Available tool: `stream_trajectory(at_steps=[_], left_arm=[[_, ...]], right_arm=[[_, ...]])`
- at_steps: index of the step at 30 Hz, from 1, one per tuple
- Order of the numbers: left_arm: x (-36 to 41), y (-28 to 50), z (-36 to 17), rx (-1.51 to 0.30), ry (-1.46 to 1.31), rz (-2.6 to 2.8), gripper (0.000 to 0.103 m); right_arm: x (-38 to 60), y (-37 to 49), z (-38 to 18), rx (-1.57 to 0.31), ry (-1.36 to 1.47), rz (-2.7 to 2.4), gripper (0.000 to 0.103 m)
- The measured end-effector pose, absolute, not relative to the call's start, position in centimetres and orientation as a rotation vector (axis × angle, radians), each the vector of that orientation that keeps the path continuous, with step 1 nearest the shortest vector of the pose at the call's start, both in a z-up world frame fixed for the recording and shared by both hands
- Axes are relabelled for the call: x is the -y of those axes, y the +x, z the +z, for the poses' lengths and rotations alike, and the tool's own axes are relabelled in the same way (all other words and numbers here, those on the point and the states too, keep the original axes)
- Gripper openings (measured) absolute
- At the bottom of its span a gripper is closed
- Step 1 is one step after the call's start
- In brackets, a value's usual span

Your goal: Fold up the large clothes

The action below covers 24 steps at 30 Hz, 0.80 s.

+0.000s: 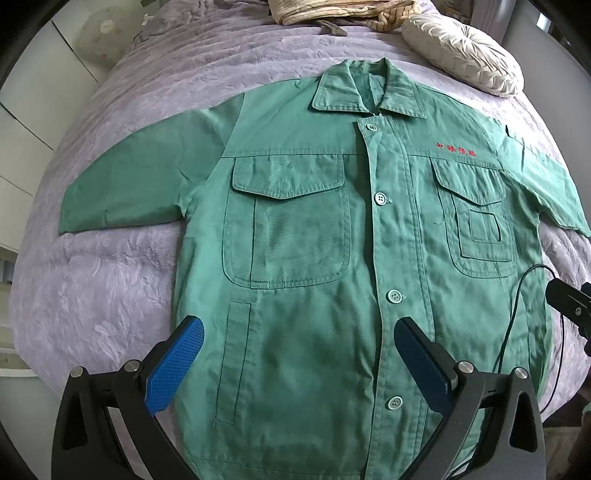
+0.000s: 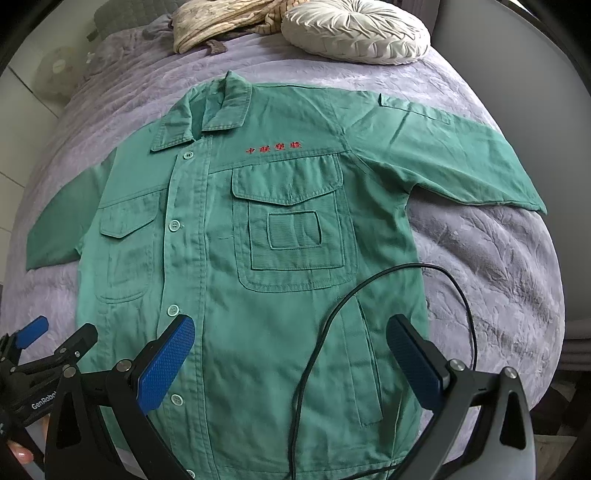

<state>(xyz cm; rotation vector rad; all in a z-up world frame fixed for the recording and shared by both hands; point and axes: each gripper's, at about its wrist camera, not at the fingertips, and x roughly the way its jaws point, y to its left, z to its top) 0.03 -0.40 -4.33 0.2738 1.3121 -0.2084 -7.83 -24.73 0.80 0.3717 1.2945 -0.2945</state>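
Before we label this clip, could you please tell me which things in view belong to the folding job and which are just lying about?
Belongs to the job:
- green jacket, spread flat, buttoned
- left gripper, open
- right gripper, open

Just lying about:
- round white cushion
- striped beige cloth
- black cable trailing over the jacket
- purple bedspread underneath

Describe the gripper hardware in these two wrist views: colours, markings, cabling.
Both the left gripper and the right gripper have black angular frames with silver pivot bolts and two fingers faced with blue textured pads. A thin black cable loops in front of the right one. The left unit's body, seen from the right wrist, carries white "GenRobot" lettering, partly cut off.
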Motion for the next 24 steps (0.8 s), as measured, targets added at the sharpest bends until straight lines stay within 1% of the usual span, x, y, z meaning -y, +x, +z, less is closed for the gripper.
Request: stream_trajectory(at_steps=[24], left_arm=[[0.81,0.00,-4.21,-1.309,0.289,-0.217,0.103]], right_arm=[[24.55,-7.66,1.10,-1.289,0.354,-0.298,0.103]])
